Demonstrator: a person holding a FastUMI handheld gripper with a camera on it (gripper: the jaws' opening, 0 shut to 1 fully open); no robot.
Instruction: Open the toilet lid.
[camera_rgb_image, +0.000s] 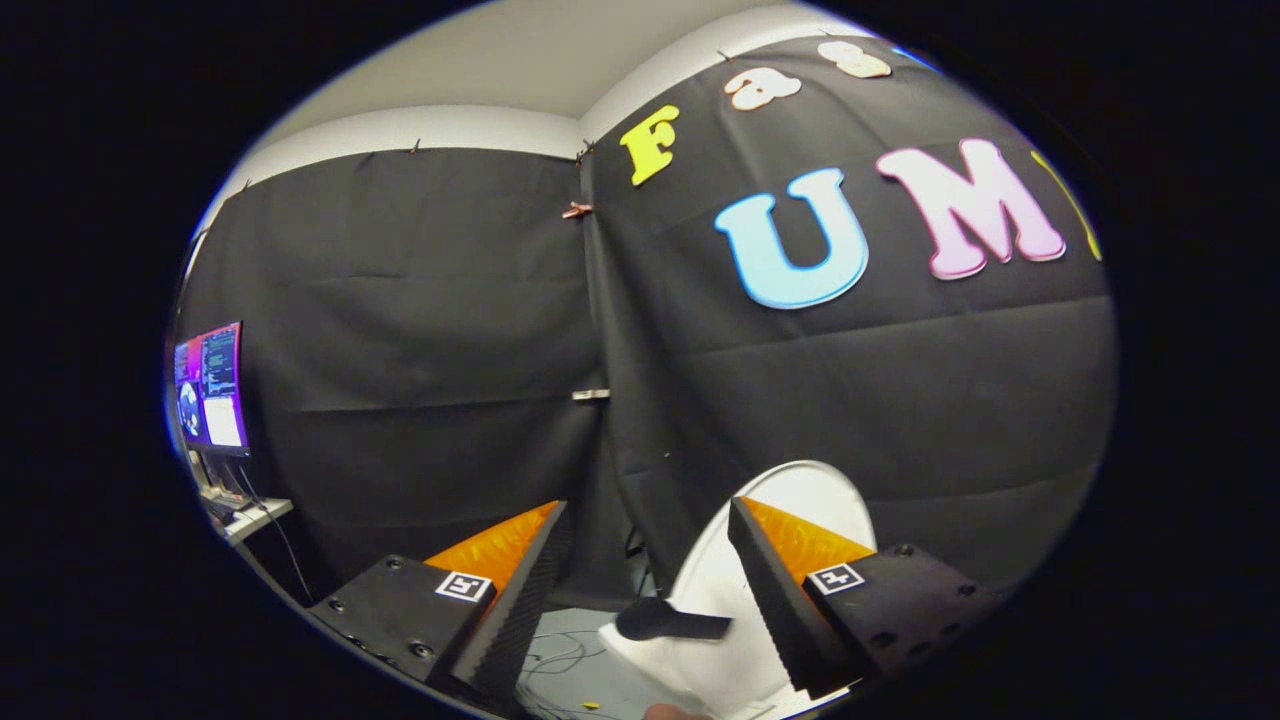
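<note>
The gripper (650, 560) is held up with its two fingers (520, 590) spread wide apart, nothing clamped between them. In the gap, low down, a small dark paddle-shaped tab (668, 621) sticks out sideways from the white toilet (720, 650); neither finger touches it as far as I can tell.

The toilet lid (810, 495) is white and rounded, and it stands raised, leaning back toward the black cloth wall (900, 390). It rises just behind the right-hand finger, which covers part of its lower edge. Below it more of the white toilet body runs down between the fingers and under the right one. At the very bottom, just under the toilet, a sliver of something skin-toned shows, too small to identify.

Beyond the left finger the floor (575, 665) is pale grey, with a few thin cables lying on it and a tiny yellow scrap.

Further out, the black cloth covers two walls that meet in a corner straight ahead of the fingers, with a small clip (576, 210) pinching the seam high up and another pale fastener (590, 395) lower down. Above the cloth, plain white wall and ceiling show.

Well off to the left, a lit monitor (210, 388) stands on a desk (258, 517), with cables trailing down from it.
</note>
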